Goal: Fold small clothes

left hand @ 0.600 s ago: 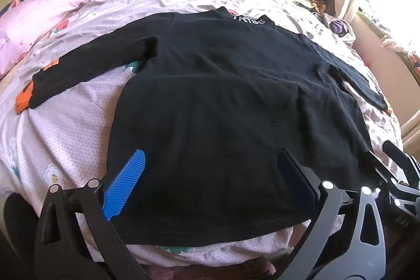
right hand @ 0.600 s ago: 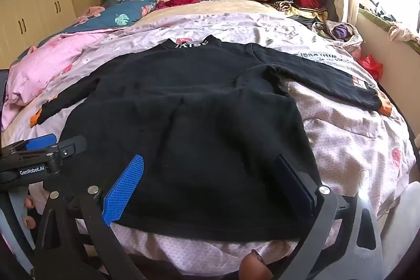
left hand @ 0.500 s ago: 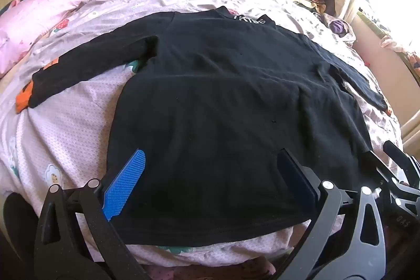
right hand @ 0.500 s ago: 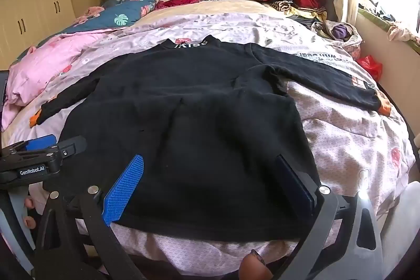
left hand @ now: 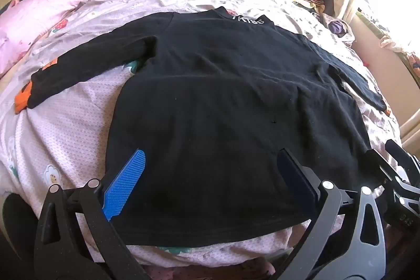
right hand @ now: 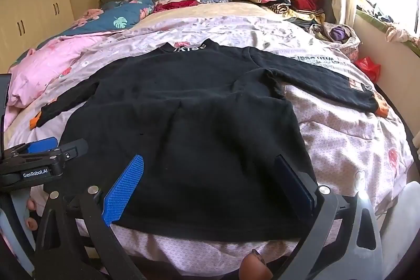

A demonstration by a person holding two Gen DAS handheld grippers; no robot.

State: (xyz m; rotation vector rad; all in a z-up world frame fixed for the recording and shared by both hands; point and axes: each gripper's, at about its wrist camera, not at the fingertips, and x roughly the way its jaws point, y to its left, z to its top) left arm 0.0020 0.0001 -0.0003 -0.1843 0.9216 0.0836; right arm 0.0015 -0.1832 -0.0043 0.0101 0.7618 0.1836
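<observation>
Since the black long-sleeved top [left hand: 223, 109] lies flat on the bed [left hand: 65, 127] with both sleeves spread, no fold looks made yet. The left claw [left hand: 210, 175] and right claw [right hand: 207, 175] both gape wide, empty, over its hem just ahead of them.

"GenRobot.AI" on left gripper [right hand: 42, 148] (white "Kiss" on shirt collar [right hand: 189, 49])
</observation>
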